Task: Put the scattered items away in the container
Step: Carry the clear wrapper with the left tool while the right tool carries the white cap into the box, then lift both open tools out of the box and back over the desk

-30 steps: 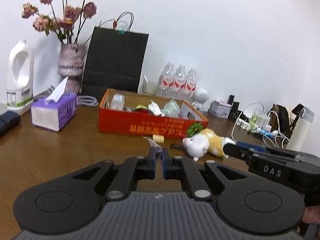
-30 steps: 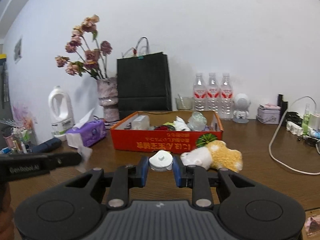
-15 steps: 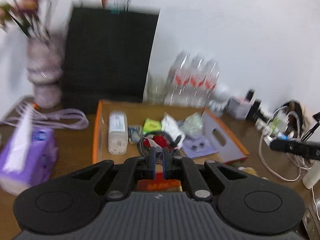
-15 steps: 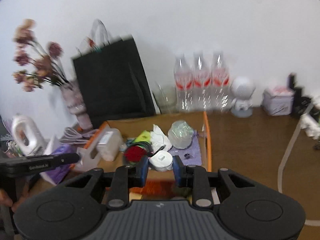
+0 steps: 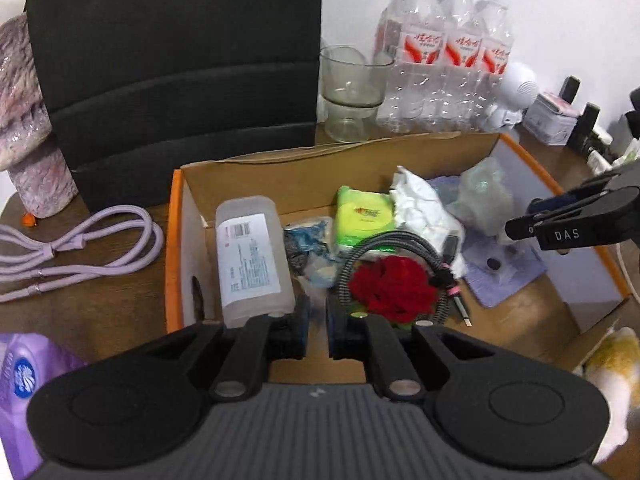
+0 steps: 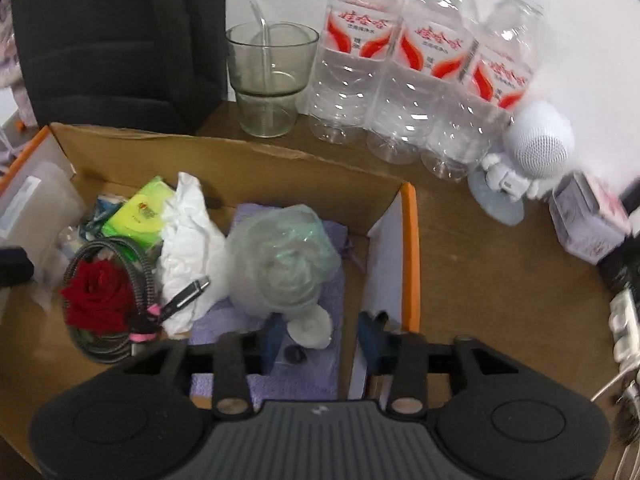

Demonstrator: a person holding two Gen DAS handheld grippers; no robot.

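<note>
1. Left tool points down into the cardboard box, near its front wall. Jaws are parting, only a narrow gap so far; something pale and blurry sits in or behind the gap, can't tell what, or if it's gripped.
2. Right tool is over the box's right end, jaws spreading apart. Small white cap is between them, close to the left finger; blur hides whether it touches. The right finger is clear of it.
3. Inside the box, left to right: clear plastic container lying flat, blue wrapper bits half buried, green tissue pack, crumpled white paper, red rose inside a coiled braided cable, clear scrunched bag on a purple cloth.
4. Small dark thing on the cloth, too small to ID.
5. Box's front wall is hidden behind both tool bodies.
6. Behind the box: black bag w/ top cut off, glass w/ a straw, three water bottles, white round-headed figure, blurred.
7. Plush toy lies outside the box at the tabletop's right edge, mostly cut off.
8. Lilac cable and purple tissue pack at left, partly out of frame.
</note>
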